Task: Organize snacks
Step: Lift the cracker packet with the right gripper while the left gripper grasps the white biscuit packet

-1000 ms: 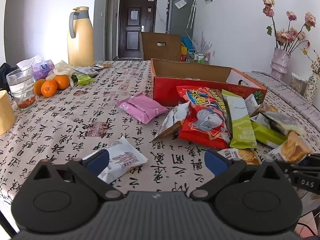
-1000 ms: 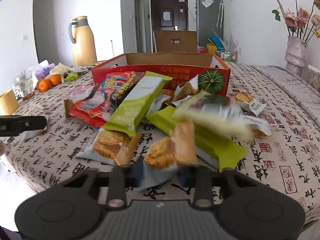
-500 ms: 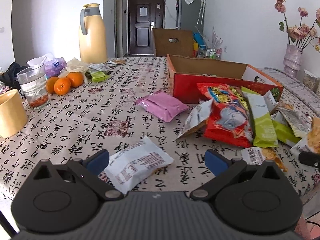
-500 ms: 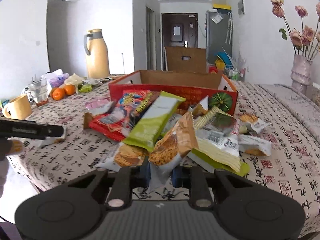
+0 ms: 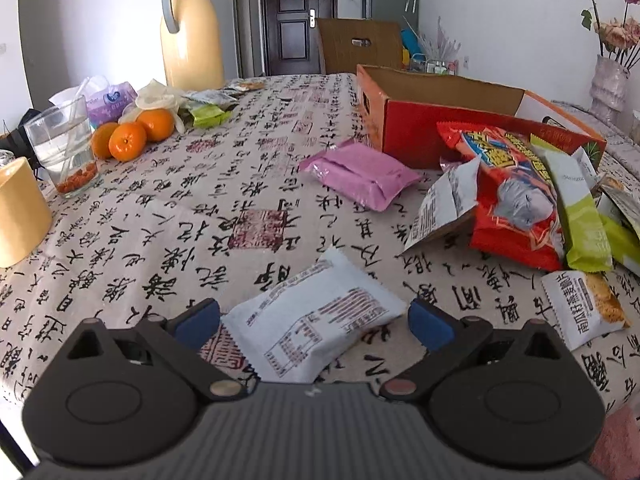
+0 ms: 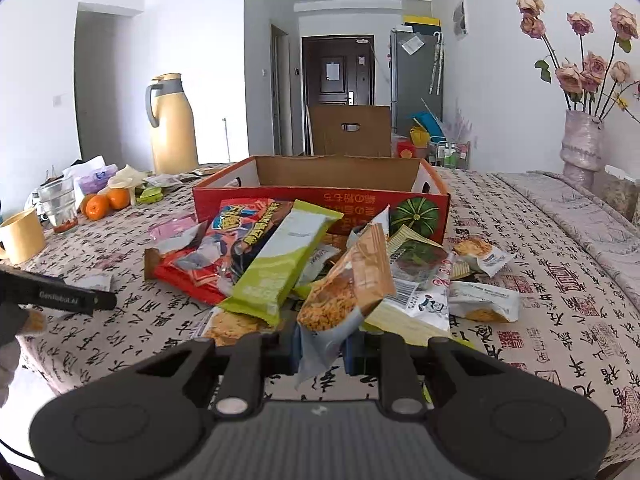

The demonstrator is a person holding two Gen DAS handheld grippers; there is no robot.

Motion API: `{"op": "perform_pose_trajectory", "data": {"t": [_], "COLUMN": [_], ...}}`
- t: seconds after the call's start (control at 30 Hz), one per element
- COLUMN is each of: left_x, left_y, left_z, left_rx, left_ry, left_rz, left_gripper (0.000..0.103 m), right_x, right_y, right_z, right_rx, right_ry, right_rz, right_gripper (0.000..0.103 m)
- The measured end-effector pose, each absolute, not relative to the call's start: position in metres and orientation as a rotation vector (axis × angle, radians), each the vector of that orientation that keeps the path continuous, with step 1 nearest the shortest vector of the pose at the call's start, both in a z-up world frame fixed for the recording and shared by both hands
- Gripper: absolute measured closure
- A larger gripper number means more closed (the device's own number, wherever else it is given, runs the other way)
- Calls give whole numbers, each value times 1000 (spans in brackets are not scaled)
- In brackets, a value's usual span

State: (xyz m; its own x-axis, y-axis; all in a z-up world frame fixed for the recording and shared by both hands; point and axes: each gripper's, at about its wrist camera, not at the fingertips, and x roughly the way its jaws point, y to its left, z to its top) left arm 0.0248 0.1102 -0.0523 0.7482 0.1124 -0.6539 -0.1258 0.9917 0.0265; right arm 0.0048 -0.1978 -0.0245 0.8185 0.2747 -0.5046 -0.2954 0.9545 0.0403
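Observation:
In the left wrist view my left gripper [image 5: 314, 322] stands open over the tablecloth, its blue pads on either side of a flat white snack packet [image 5: 316, 322] and clear of it. In the right wrist view my right gripper [image 6: 322, 350] is shut on the lower end of an orange-brown cracker packet [image 6: 348, 280], held up above the snack pile. Behind the pile stands an open red cardboard box [image 6: 320, 196], also seen in the left wrist view as the red box [image 5: 460, 120]. A red chip bag [image 5: 508, 196], a green bar [image 5: 576, 208] and a pink packet [image 5: 360, 172] lie near the box.
At the table's left stand a yellow thermos [image 5: 192, 36], oranges [image 5: 128, 140], a glass [image 5: 64, 148] and a yellow mug [image 5: 18, 212]. A vase of dried roses [image 6: 582, 140] stands at the right. The left gripper's arm [image 6: 60, 296] shows at the left edge of the right wrist view.
The left gripper moved forward and down until the white packet lay between its open fingers. The right gripper lifted the cracker packet higher above the pile.

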Motion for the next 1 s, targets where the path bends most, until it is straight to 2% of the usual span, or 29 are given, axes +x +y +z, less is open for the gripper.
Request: {"op": "perform_pose_trajectory", "data": {"t": [0.33,0.53,0.6,1.0], "left_x": [22,20,19,20], "left_y": [107,101,100,91], "left_z": [-50,-46,-45,-39], "left_rx": [-22,-21,-26,-25], "left_ry": [692,668,660,634], "left_rz": [90,59,44,21], "left_gripper": [18,32,43,54], "right_x": [9,9,10,10], "right_y": [-197,-199,-200,-205], "right_z": [-28,-29,-29,-30], "right_rx": [-41,-35,-32,-15], "right_ry": [545,547,548,545], "right_rz": [294,291,291,291], "right_gripper": [84,84,84,84]}}
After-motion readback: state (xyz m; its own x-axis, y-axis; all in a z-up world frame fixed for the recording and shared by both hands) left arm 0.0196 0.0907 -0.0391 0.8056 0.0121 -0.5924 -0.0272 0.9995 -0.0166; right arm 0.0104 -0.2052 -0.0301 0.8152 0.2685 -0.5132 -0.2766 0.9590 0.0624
